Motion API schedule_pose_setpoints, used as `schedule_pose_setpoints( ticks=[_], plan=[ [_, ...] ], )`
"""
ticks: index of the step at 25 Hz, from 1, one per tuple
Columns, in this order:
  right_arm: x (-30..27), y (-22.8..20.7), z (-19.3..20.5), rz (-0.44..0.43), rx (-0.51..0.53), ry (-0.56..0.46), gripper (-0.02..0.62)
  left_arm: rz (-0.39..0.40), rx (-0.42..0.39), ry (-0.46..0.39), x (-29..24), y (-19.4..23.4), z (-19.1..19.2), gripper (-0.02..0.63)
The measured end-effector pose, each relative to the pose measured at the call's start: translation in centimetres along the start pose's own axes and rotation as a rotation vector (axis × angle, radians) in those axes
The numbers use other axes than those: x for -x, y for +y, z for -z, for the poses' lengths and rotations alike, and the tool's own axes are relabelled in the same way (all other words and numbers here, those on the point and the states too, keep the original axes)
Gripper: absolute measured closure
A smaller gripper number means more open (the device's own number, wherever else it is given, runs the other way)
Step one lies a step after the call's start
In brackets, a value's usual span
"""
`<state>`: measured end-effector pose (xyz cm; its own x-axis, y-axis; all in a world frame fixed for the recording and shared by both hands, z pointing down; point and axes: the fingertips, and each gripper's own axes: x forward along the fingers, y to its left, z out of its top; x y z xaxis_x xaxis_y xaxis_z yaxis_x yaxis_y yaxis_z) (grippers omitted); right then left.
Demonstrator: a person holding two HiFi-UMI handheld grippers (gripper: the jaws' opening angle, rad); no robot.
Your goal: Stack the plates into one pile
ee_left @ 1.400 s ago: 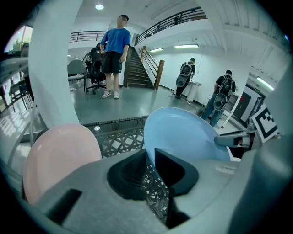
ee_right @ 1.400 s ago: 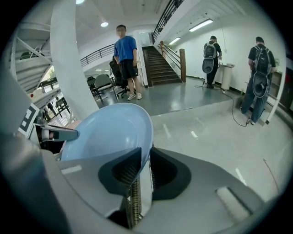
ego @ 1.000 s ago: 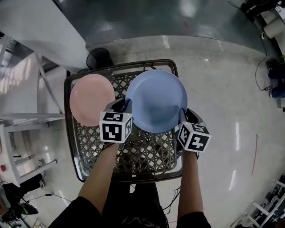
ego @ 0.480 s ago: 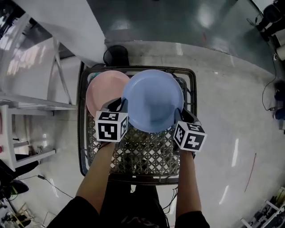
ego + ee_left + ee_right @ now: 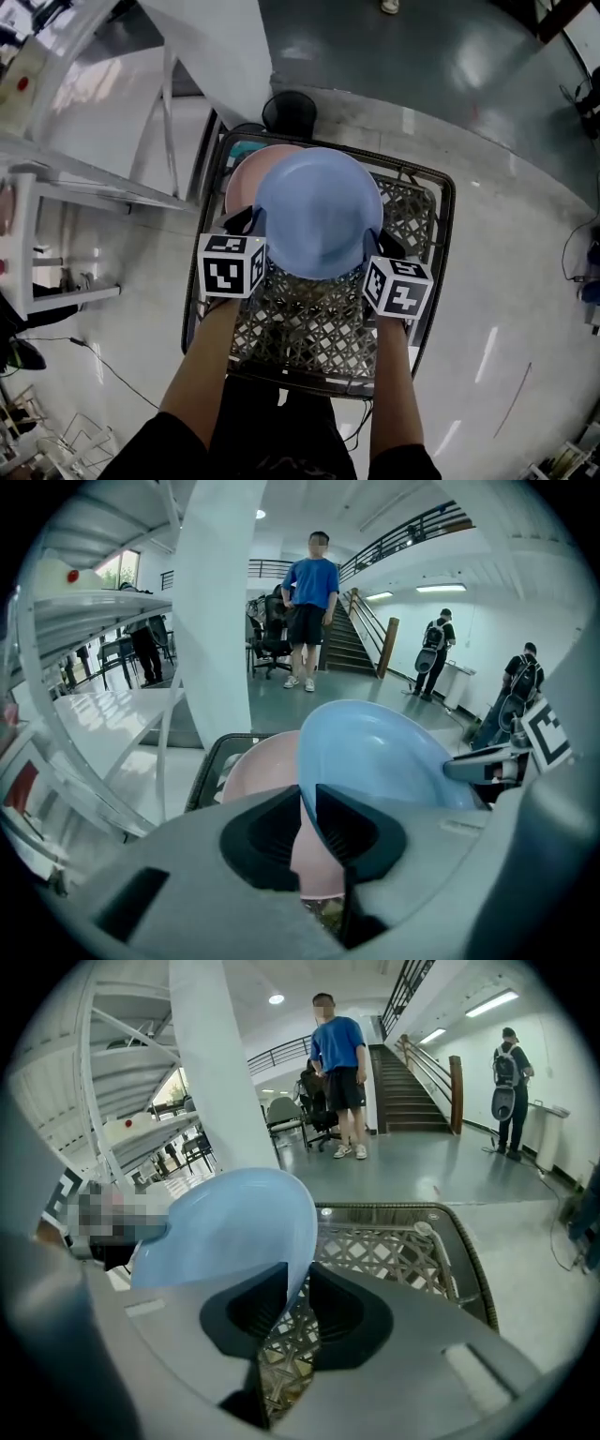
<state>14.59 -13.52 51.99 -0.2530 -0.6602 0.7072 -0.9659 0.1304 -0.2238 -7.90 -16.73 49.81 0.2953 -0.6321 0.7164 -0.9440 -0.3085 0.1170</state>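
Since a second ago the left tongs (image 5: 251, 221) and right tongs (image 5: 375, 246) are carrying the blue plate (image 5: 317, 211) across; it is now hanging over most of the pink plate (image 5: 244, 178). Left is clenching its rim. Right's jaws have just been opening, with the rim still pinched between them. Loosening early risks the plate tipping and landing off-centre in the basket (image 5: 442, 246).

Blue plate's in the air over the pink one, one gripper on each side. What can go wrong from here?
1. The right gripper grips the blue plate only by its thin rim, and its jaws have just been opening; that side could slip.
2. The left gripper also holds just the rim, so the plate may tilt and strike the pink plate edge-first.
3. It covers the pink plate only partly; released now, it would probably land off-centre in the basket.
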Motion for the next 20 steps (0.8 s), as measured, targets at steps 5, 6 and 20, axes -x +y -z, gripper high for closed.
schedule_pose_setpoints(
  ticks=[5, 6, 20],
  plan=[
    [-1.6, 3.0, -0.6, -0.029, 0.045, 0.016, 0.514, -0.030, 0.037, -0.003, 0.9, 3.2, 0.7, 0.557],
    [-1.9, 3.6, -0.6, -0.035, 0.055, 0.019, 0.514, -0.036, 0.043, -0.004, 1.1, 3.8, 0.9, 0.557],
    [-4.7, 7.7, -1.3, -0.071, 0.143, 0.070, 0.508, -0.070, 0.095, 0.011, 1.5, 8.5, 2.2, 0.554]
  ],
)
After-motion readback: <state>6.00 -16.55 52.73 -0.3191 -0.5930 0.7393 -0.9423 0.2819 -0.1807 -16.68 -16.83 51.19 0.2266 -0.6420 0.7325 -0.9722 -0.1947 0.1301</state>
